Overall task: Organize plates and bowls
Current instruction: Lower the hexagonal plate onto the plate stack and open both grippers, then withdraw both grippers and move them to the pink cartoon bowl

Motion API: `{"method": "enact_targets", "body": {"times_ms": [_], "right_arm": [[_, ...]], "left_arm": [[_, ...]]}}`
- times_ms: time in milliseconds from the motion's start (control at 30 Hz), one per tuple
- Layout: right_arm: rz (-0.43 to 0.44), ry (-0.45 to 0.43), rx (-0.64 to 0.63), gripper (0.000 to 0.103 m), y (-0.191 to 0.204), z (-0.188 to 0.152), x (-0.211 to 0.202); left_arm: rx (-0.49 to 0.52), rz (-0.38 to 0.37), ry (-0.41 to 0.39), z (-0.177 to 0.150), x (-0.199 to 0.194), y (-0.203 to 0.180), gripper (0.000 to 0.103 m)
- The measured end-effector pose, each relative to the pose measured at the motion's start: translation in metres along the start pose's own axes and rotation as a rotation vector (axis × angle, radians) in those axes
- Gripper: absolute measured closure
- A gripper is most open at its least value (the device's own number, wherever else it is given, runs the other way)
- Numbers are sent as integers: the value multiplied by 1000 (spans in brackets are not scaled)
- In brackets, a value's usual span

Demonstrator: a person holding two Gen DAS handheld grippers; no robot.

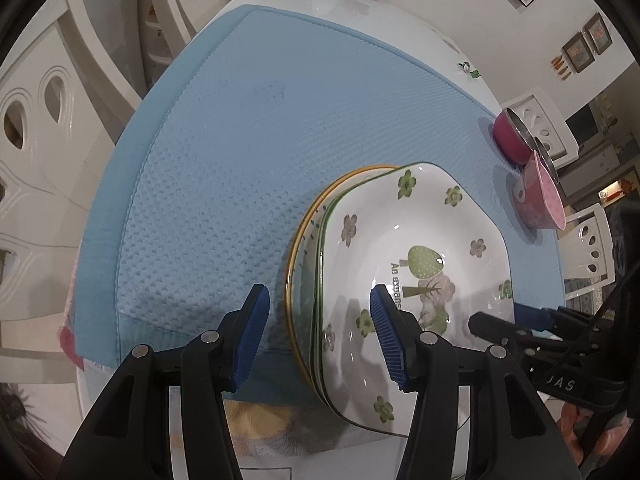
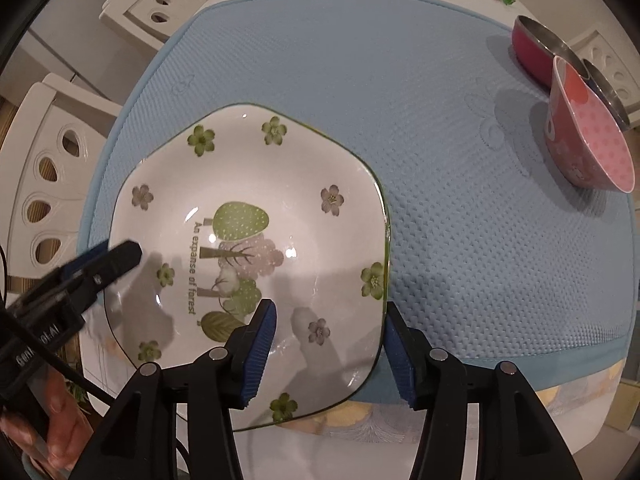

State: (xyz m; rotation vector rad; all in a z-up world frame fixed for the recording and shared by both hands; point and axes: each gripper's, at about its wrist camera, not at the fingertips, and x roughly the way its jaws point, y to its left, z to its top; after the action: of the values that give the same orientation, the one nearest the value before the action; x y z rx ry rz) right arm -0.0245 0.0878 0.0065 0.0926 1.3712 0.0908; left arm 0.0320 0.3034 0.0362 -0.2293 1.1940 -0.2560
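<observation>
Nearest the cameras, the left gripper (image 1: 318,334) is seen with its jaws spread wide, straddling the left edge of the plate stack without closing on it; nothing is held. The right gripper (image 2: 328,354) is likewise wide open, its jaws set either side of the floral plate's (image 2: 248,240) right rim, with no contact that can be confirmed.

The floral plate is found lying on top of a yellow-rimmed plate (image 1: 294,280), of which only a crescent shows at the left; a further rim between them is suggested but cannot be counted. The stack rests at the near edge of the blue mat (image 1: 224,160) and appears to overhang it toward the table edge (image 2: 360,452). This overhang is judged a risk if the stack is nudged nearward.

Plate stacking is judged largely done. The bowls are judged not yet organized: a pink dotted bowl (image 2: 592,148) stands tilted near the mat's far right edge, touching or just beside a magenta steel-lined bowl (image 2: 536,48), with a second metal rim behind it only partly visible.

Open mat is available between stack and bowls, and across the far left. White chairs (image 1: 48,92) stand close along the left table side.
</observation>
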Motion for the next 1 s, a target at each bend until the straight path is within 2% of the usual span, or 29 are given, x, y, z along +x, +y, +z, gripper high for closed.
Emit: {"method": "enact_targets", "body": {"times_ms": [100, 233, 333, 600, 833, 1000], "right_arm": [[71, 4, 13, 50, 5, 7, 1], [66, -7, 15, 50, 3, 4, -1], [100, -5, 29, 50, -3, 2, -2], [114, -35, 11, 50, -14, -14, -21], [143, -48, 19, 50, -36, -29, -35], [163, -56, 44, 50, -66, -32, -44]], "left_arm": [[6, 8, -3, 0, 0, -2, 53], [21, 40, -23, 4, -4, -5, 53], [23, 45, -33, 6, -8, -4, 53], [14, 48, -64, 11, -19, 0, 53], [45, 50, -123, 22, -37, -22, 53], [87, 60, -157, 26, -48, -56, 53]]}}
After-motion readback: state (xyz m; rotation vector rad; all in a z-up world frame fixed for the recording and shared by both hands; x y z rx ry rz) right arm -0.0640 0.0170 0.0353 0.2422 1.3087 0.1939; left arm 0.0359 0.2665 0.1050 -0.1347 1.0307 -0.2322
